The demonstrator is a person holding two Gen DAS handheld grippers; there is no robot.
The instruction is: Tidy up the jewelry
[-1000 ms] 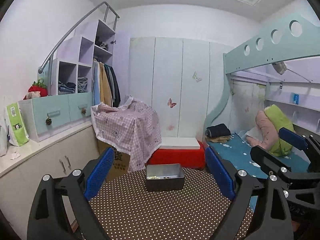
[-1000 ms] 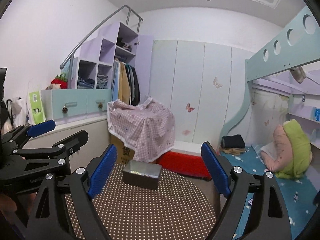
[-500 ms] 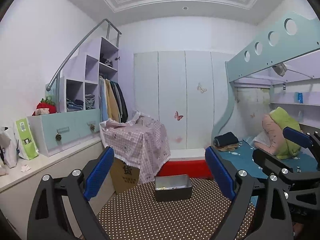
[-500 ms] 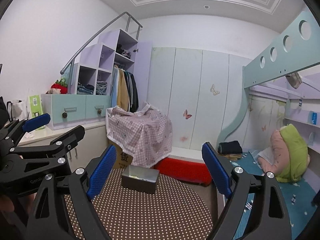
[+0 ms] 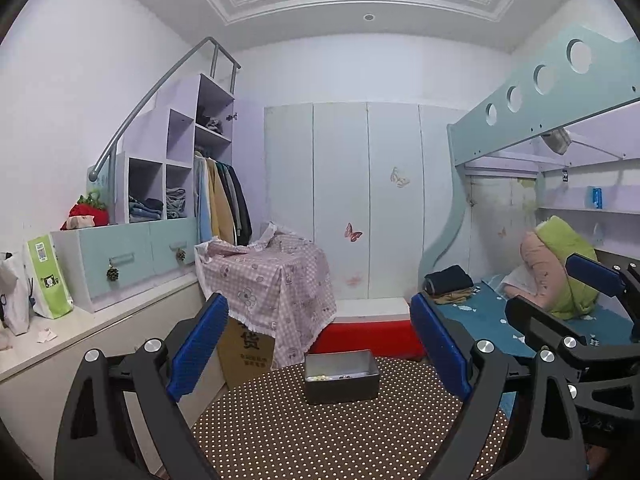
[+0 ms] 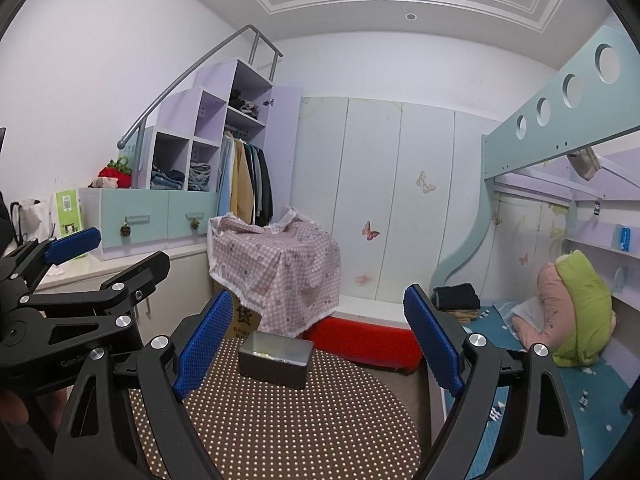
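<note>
Bedroom setting: wardrobe doors with butterfly stickers at the back, a bunk bed (image 5: 560,312) on the right, a checked cloth draped over a box beyond the table. Round table (image 5: 340,432) with a brown dotted cover carried one grey metal tray (image 5: 341,376), open-topped, at its far edge. Inside the tray I could make out small pale beads and a few darker bits (image 5: 334,377); I took these for the jewelry, though they were too small to sort by type. No loose pieces showed on the dotted cover in either view. Left gripper (image 5: 318,348) was held level above the near table edge, fingers spread wide, nothing between them; right gripper (image 6: 318,340) likewise spread and empty, with the tray ahead and a little to its left. Both tools were well apart from the tray and pointed more at the room than down at it. My judgement: this layout fits either pieces waiting in the tray to be sorted out, or pieces already gathered into it, and I could not settle which. For any work at the tray, I noted that the camera should be tilted down so its contents fill the view, and that the tray's walls would crowd the wide fingers, so an approach from directly above seemed safest.
</note>
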